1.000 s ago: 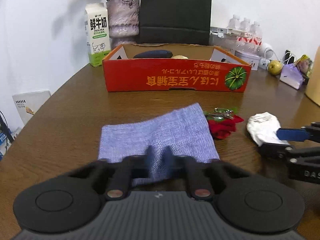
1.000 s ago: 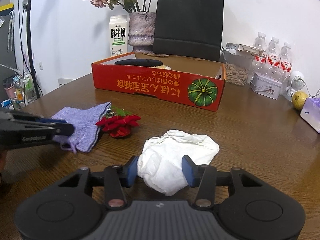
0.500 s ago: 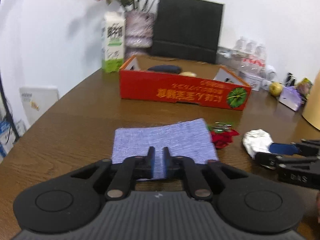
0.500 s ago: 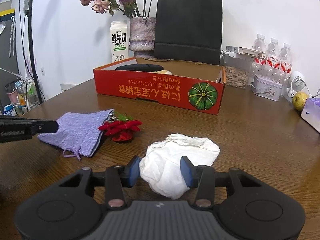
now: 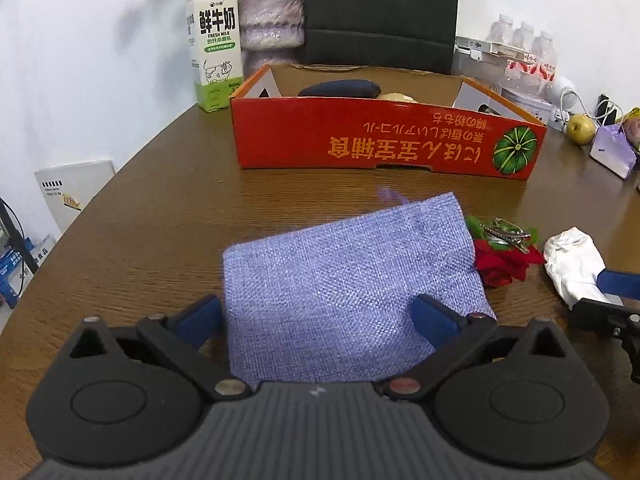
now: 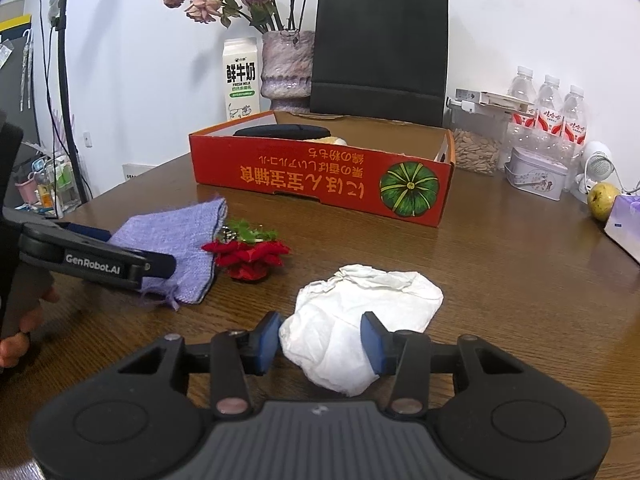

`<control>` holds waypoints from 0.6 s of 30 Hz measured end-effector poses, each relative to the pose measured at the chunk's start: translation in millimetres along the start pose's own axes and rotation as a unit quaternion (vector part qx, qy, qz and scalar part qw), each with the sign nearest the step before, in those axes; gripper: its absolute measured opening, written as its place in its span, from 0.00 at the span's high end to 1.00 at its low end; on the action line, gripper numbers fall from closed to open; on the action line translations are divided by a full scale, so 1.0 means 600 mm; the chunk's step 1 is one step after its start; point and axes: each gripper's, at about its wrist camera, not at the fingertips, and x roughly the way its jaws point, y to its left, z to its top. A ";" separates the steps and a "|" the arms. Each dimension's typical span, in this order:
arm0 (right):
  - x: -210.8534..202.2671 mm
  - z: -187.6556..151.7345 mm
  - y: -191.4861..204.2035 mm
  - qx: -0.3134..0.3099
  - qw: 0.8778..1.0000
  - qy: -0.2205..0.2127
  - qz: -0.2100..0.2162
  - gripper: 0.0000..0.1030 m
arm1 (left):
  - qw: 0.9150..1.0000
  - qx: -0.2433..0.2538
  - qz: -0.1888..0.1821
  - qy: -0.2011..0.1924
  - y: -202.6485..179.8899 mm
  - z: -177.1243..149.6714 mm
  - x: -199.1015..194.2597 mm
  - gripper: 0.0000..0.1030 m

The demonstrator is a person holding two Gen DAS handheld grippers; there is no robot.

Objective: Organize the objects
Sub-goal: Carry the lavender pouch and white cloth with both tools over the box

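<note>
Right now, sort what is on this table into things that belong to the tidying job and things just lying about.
Job:
- purple woven cloth pouch
- red fabric flower
- crumpled white cloth
- red cardboard box

Lying about:
- white milk carton
- black paper bag
- purple ceramic vase
- clear water bottles
- yellow-green pear

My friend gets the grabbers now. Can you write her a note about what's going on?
Left hand-held gripper: open, fingers either side of the purple pouch, which lies on the table.
Right hand-held gripper: open around the white crumpled cloth, not squeezing.
Red flower clip lies between them.
Orange box already holds a dark item.
Left: pouch, flower, cloth still out on the table.
</note>
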 end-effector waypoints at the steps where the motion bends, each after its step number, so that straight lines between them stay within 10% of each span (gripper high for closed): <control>1: 0.001 0.000 0.000 0.000 1.000 0.001 0.001 0.58 | 1.000 -0.002 0.003 -0.002 -0.002 -0.003 -0.002 0.00; 3: 0.001 0.000 0.000 0.001 1.000 0.002 0.002 0.58 | 1.000 -0.004 0.003 -0.006 -0.006 -0.007 -0.008 0.09; 9: 0.001 0.000 0.000 0.001 1.000 0.002 0.001 0.58 | 0.999 0.000 -0.019 -0.032 -0.023 -0.028 -0.050 0.88; 18: -0.008 -0.002 0.003 0.000 1.000 -0.009 -0.002 0.63 | 0.996 -0.026 -0.029 -0.082 -0.018 -0.051 -0.124 0.95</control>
